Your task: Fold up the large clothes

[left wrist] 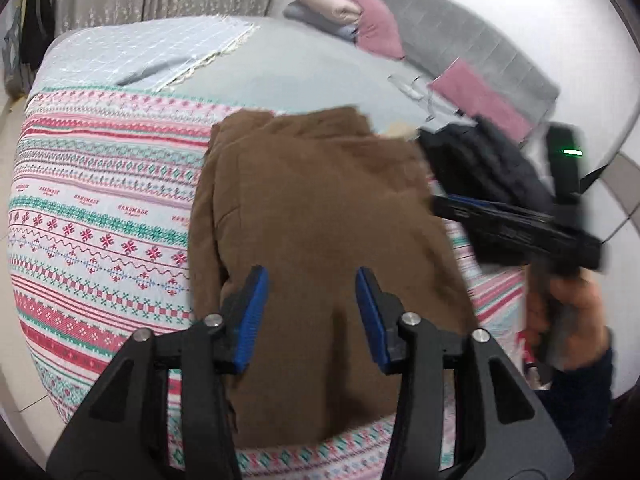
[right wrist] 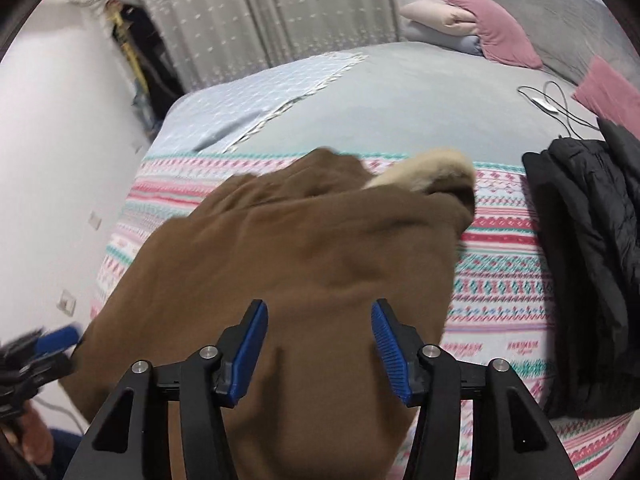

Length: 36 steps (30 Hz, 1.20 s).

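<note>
Brown coat (right wrist: 304, 248), folded on patterned bedspread (left wrist: 100, 216); black puffer jacket (right wrist: 592, 272) beside, pillows (right wrist: 472, 24) beyond. Left gripper (left wrist: 312, 312), right gripper (right wrist: 320, 344): fingers spread, empty.

Home bedroom. Large bed (right wrist: 420, 92) with grey sheet fills room centre. Patterned knit-style blanket (left wrist: 100, 216) spread over near end. Pink and beige pillows (right wrist: 472, 20) stacked at 1 o'clock against grey padded headboard (right wrist: 552, 4). Patterned grey curtain (right wrist: 280, 8) at 12 o'clock. Charging cable (right wrist: 556, 100) on sheet at 2 o'clock.
</note>
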Available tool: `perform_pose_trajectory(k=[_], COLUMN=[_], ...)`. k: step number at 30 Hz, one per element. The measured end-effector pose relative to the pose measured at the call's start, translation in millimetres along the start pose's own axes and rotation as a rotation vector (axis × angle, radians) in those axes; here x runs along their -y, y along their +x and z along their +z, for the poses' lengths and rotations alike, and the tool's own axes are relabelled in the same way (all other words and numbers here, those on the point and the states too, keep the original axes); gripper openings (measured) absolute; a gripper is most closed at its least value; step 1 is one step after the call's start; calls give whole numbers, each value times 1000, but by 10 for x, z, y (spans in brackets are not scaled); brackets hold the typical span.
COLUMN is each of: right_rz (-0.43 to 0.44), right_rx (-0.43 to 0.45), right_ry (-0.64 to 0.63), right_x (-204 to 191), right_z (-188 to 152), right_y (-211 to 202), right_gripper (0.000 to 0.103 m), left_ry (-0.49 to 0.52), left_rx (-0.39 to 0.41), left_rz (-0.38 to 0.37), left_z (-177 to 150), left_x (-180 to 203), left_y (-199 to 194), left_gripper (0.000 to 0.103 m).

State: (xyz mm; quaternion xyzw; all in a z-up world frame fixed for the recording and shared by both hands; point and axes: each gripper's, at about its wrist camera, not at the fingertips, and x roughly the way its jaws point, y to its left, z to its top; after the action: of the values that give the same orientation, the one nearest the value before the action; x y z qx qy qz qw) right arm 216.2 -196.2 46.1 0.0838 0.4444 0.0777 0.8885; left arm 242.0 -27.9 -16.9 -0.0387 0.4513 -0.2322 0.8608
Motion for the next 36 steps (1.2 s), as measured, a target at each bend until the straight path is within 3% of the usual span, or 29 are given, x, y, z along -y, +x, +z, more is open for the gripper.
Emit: perform_pose_trajectory(k=[1,2,4,9,15,21,24,26,28,31,33,35,36], right_rz=[-13,-34,-51,-67,-94,-105,-76,-30,-48,-138,-203,-254,-262], right_rx=[-6,-13,-24,-69,-75,-38,22,72,56,59,82,127,145], right_ry=[-12,-26,-37,-47,-58,43,61,89,90,4,-23,-55,-65], right_x=[-53,-99,-144,-224,-205,-129,-95,-27,-55,-230,-366,-524,-577], right_z=[-43,-109,-214,-536,-772,-876,-969,-1079,-1019,-1003,-1009,-1037,-1062], right_y=[-29,-43,-68,-81,69,146,114,56,16,-25,-110,-233,-286], right_gripper=[32,17,12,12,11,11,10,10,10,12,13,16,19], left_ry=[-5,-9,-19,-1,7,27,48,90,157,132,65,91,118], left_rx=[-17,-33,-66,-91,-59,-3,22,33,48,124,118,168,206], left_rz=[32,53,75,116,166,278,318,376,431,393,337,268,296], left_z=[-4,-11,-55,-206,-305,-355,-407,-420,-452,-596,-570,-523,-529], left_x=[-42,-75,-157,-197,-160,-16,63,191,313,295,278,347,381], left_y=[81,129,223,412,484,499,462,408,351,86,-106,-358,-480], left_gripper=[25,21,14,13,13,13,13,13,13,15,15,22,33])
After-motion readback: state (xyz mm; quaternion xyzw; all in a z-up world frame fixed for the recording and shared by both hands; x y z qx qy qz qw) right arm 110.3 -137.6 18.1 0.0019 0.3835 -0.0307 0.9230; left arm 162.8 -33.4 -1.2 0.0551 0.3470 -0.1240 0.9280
